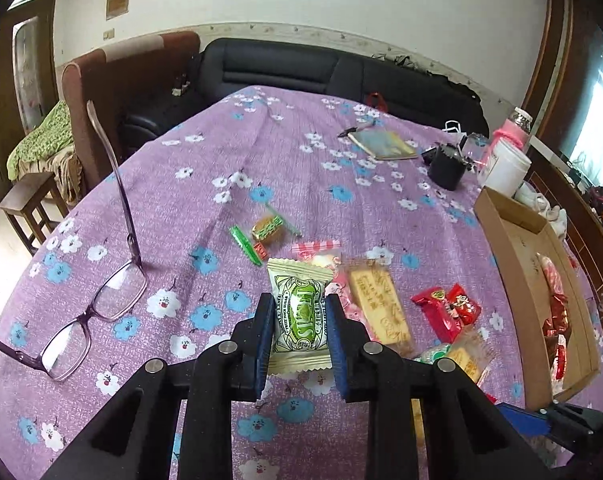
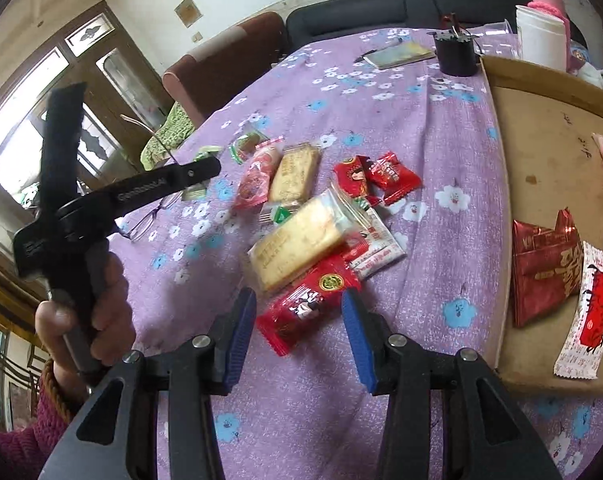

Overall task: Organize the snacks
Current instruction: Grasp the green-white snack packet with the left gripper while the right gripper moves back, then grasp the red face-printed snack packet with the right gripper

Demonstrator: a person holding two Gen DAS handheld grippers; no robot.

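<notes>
Task looks early-to-mid, by my read. The cardboard tray (image 2: 541, 128) on the right side of the bench (image 2: 441, 140) already has a few packs in it: a dark red foil pack (image 2: 541, 268), a white-and-red wrapper (image 2: 589, 312) at its near edge, and more red packs at the far right edge, partly cut off. Most of the snacks are not sorted yet and sit loose in a pile on the purple floral cloth, just left of the tray.

Left on the cloth:
- long biscuit pack (image 2: 301, 236), clear wrap
- second biscuit pack (image 2: 295, 174), further back
- pink candy pack (image 2: 255, 178), touching it
- two small red candies (image 2: 375, 178)
- green-foil sweet (image 1: 266, 227) and a green stick wrapper (image 1: 245, 245), off by themselves
- some white/green wrappers half buried under the long biscuit

Left claw (image 1: 299, 326): clamped on a green-and-white candy (image 1: 299, 312), pads pressing both sides of the wrapper. The candy seems lifted off the cloth, though the angle doesn't settle that. It's near the pile and well apart from the tray.

Right claw (image 2: 299, 334): jaws apart, holding nothing. A red snack pack (image 2: 305, 308) lies on the cloth between the fingers; whether the pads touch it, can't tell. Looks lined up for a grab.

Not task items: glasses (image 1: 81, 320) on the left of the bench; notebook, black cup and white tub at the far end.
</notes>
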